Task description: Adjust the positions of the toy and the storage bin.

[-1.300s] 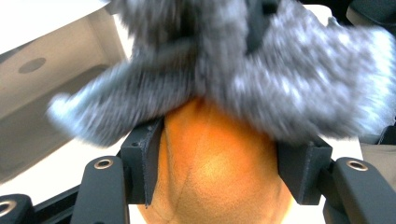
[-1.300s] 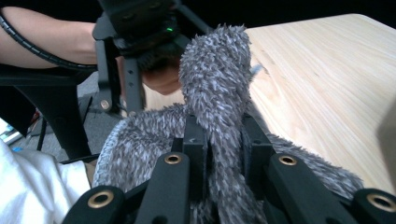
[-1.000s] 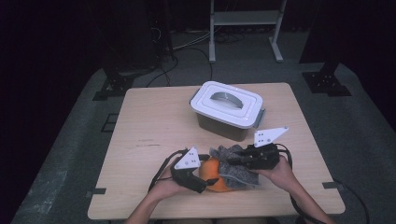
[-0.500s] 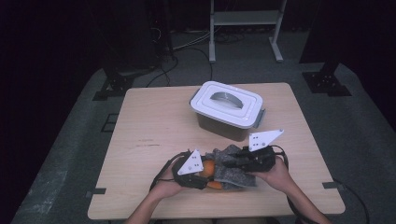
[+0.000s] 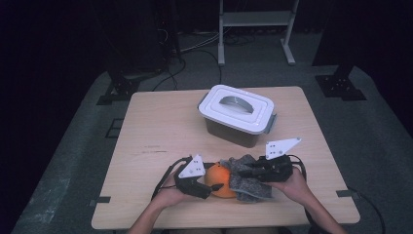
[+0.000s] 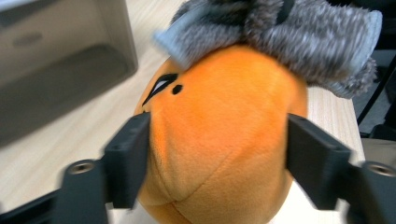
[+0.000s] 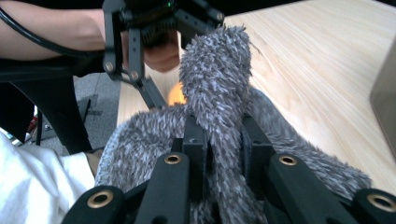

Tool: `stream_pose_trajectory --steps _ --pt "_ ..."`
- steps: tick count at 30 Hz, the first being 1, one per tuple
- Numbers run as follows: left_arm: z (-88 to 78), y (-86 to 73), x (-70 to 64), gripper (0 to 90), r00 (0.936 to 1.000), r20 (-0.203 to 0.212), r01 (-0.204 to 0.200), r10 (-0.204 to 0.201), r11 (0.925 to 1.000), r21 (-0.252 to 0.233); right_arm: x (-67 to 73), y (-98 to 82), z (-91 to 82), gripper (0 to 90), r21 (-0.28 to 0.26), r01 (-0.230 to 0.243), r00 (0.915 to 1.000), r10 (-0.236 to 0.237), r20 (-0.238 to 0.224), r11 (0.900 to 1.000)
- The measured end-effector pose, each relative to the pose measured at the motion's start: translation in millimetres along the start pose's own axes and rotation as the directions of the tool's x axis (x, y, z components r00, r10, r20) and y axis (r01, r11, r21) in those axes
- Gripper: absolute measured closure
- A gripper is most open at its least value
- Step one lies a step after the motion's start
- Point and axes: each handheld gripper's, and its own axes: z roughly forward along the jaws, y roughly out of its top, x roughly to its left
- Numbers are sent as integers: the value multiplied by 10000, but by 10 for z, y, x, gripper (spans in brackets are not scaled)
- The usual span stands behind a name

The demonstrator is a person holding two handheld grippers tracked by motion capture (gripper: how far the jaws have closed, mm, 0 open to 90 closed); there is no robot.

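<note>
High view: A person sits at a wooden bench (image 5: pixel 160 126). Near its front edge lies an orange plush toy (image 5: pixel 220 180) with a grey fuzzy cloth (image 5: pixel 246 178) draped over its right side. A lidded white box (image 5: pixel 237 114) stands farther back, apart from both.
Left tongs (image 5: pixel 210 186): beside the toy's left side, in the left hand (image 5: pixel 170 192).
Right tongs (image 5: pixel 243 171): reaching into the cloth.
Left gripper view: the jaws have just been opening a little; they straddle the toy (image 6: pixel 219 135) and press both flanks, so it is grasped. Here the toy's stitched eye shows, and the cloth (image 6: pixel 289 32) sits on top.
Right gripper view: the jaws are clenched on a fold of cloth (image 7: pixel 217 93).
Step in hand: likely peeling the cloth off the toy.
Next move: steady the toy, draw the cloth away.
</note>
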Motion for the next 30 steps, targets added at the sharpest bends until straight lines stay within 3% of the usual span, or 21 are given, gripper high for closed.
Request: stream_pose_trajectory --steps 3,6,9,13,15,17,18,21,24,28,30 --pt "16 35 -56 357 9966 83 -819 819 9966 42 16 106 87 757 -105 230 9997 -231 -89 9997" --pt "-7 13 -45 357 9964 31 -853 853 9963 137 13 166 139 757 2 467 9989 -467 -98 9989" --pt "-37 -45 -8 336 9988 -36 -494 495 9988 38 -42 140 88 757 41 361 9993 -361 94 9993" --pt "-42 -55 55 197 9994 19 345 -345 9994 -9 -114 -5 -9 757 24 -136 9993 135 353 9999" --pt "-19 -28 80 145 9968 213 761 -765 9970 173 -102 -45 -23 757 -88 -279 9992 281 272 9996" --pt "13 -14 104 117 9894 563 1324 -1337 9909 257 -70 -60 -12 757 -68 -253 9996 254 123 9997" --pt "20 -12 102 126 9889 629 1334 -1349 9907 265 -41 -61 7 756 -28 -237 9997 237 -36 9997" --pt "36 15 39 250 9970 436 629 -641 9976 288 36 -13 74 755 97 1 9999 1 -163 10000" --pt "20 26 -8 324 9999 123 76 -79 9997 228 61 58 144 756 -4 247 9994 -247 -257 9997" --pt "-35 -38 23 370 9998 54 208 -208 9997 146 8 60 114 757 11 311 9995 -311 -7 9995" --pt "-53 -70 38 374 9995 67 315 -316 9994 134 -48 12 50 757 -80 68 9999 -67 133 9999"
